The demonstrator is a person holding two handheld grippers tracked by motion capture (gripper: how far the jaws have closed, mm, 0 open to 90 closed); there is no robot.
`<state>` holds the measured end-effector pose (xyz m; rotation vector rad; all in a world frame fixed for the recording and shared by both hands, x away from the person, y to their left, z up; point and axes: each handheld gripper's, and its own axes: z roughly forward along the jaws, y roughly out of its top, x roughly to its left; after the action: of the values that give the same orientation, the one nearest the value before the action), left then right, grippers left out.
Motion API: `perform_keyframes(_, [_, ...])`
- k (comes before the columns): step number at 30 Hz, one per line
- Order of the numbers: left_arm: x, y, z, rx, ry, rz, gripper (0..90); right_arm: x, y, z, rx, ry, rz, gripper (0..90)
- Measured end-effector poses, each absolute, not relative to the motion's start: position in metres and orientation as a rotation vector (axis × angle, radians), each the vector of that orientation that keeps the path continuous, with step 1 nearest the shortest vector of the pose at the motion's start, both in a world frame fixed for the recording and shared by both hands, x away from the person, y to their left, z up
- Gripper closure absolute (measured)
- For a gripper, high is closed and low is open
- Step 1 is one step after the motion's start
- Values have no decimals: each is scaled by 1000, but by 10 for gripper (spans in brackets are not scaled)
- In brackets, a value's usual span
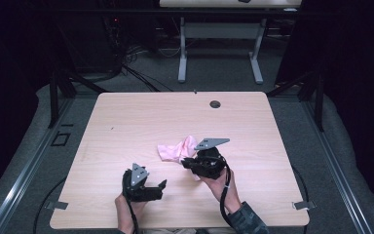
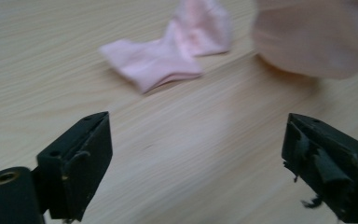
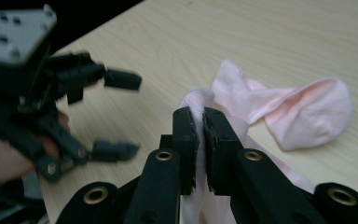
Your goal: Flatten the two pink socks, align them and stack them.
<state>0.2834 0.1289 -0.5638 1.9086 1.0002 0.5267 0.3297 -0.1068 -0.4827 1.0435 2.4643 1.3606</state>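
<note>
Pinching pink sock (image 3: 284,109) edge, right gripper (image 3: 200,135) jaws nearly closed on thin fold; remainder draped beyond jaws. Left gripper (image 2: 196,154) jaws spread wide, empty, sock ahead. Judged light, limp; opposite edge recommended.

Even overhead light on the pale wooden table (image 1: 126,122), dark surroundings, soft short shadows beneath the crumpled pink fabric sock (image 2: 168,60); high view soft and low in detail, gripper views blurred, a near pinkish shape perhaps out of focus.
</note>
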Motion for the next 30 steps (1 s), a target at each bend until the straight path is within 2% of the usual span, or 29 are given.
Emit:
perform_keyframes(3, [276, 106, -561, 1856, 933, 462, 151, 325, -111, -470, 1038, 2407, 1413, 840])
perform_keyframes(8, [276, 85, -558, 1826, 899, 438, 184, 321, -113, -461, 1031, 2355, 1441, 840])
perform_keyframes(14, [289, 72, -558, 1793, 930, 436, 344, 314, -113, -448, 1007, 2304, 1494, 840])
perform_keyframes(17, [294, 72, -560, 1813, 933, 444, 616, 311, -114, -445, 998, 2297, 1506, 839])
perform_keyframes(18, [295, 75, -559, 1825, 932, 472, 787, 310, -116, -445, 998, 2298, 1504, 839])
perform_keyframes(19, [295, 75, -559, 1825, 932, 472, 831, 310, -116, -445, 998, 2298, 1504, 839])
perform_keyframes(23, [291, 84, -550, 1866, 939, 590, 859, 306, -127, -449, 1021, 2280, 1510, 839])
perform_keyframes(24, [286, 87, -544, 1919, 920, 667, 860, 306, -133, -454, 1040, 2282, 1499, 839])
perform_keyframes(25, [286, 87, -544, 1919, 920, 667, 860, 306, -133, -454, 1040, 2282, 1499, 839])
perform_keyframes(29, [276, 81, -539, 2105, 837, 836, 859, 304, -144, -472, 1090, 2302, 1454, 840])
perform_keyframes(30, [274, 77, -541, 2162, 812, 844, 859, 303, -146, -478, 1106, 2305, 1439, 840])
